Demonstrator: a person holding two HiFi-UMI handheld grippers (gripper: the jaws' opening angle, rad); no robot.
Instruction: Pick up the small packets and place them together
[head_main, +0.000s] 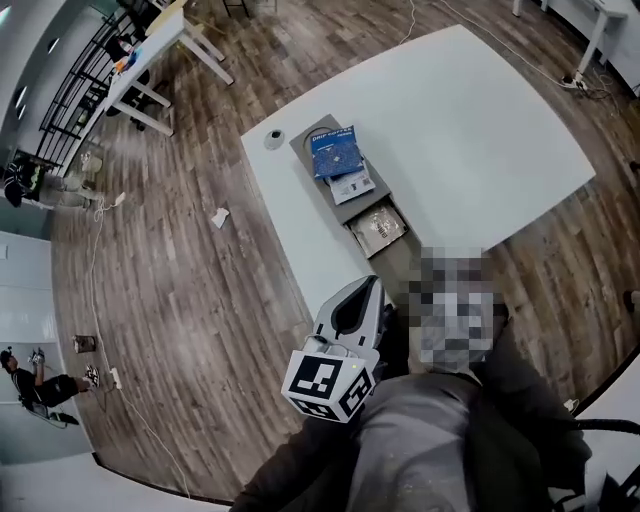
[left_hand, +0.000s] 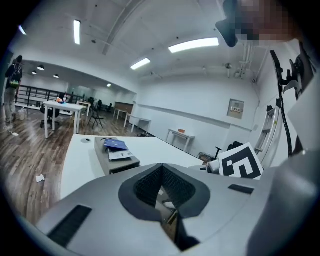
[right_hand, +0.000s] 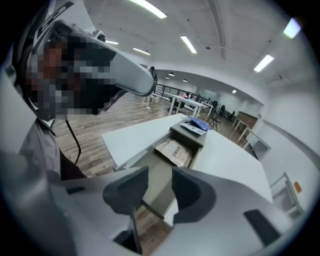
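Note:
A long grey tray lies on the white table. It holds a blue packet, a white packet and a tan packet at its near end. My left gripper hovers off the table's near corner, close to my body. In the left gripper view, the left gripper looks shut and empty, with the blue packet far ahead. My right gripper is open and empty, aimed down over the tray's near end toward the tan packet. The head view does not show it.
A small round grey object sits on the table beside the tray's far end. A scrap of paper lies on the wooden floor. White desks stand at the back left, and a person is far off to the left.

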